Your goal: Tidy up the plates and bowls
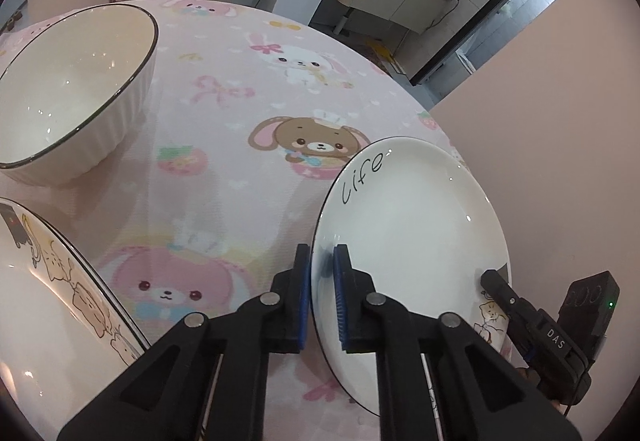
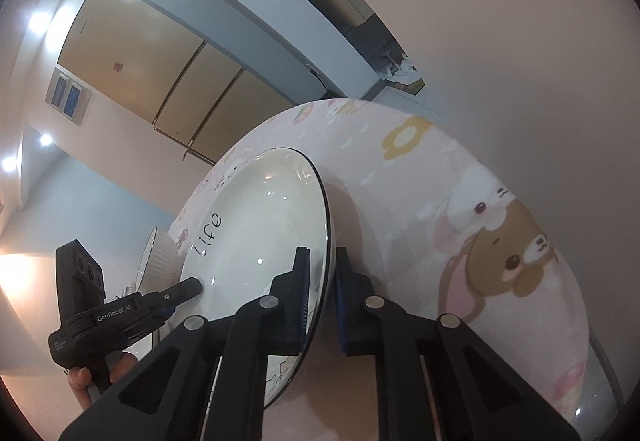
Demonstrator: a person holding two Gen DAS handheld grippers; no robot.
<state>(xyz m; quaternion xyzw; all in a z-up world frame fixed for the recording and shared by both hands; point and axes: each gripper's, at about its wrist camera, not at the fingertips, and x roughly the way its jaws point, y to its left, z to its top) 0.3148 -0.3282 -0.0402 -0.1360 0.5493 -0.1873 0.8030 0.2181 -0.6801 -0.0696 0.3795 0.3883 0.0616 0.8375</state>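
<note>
You see a round counter (image 1: pixel 248 89) under pink bunny-print cloth, ribbed white bowl (image 1: pixel 72 97) and cat-print plate (image 1: pixel 60 305) resting on it

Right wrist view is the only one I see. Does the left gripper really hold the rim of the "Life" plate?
Observer: Yes. In the left wrist view the left gripper is closed on the plate rim, one pad on each face.
Operator: Is the ribbed bowl empty?
Observer: Yes, the bowl stands upright, empty, apart from the plate.
Operator: Any other dish?
Observer: A second plate with cartoon animals lies at the lower left of that view.
</note>
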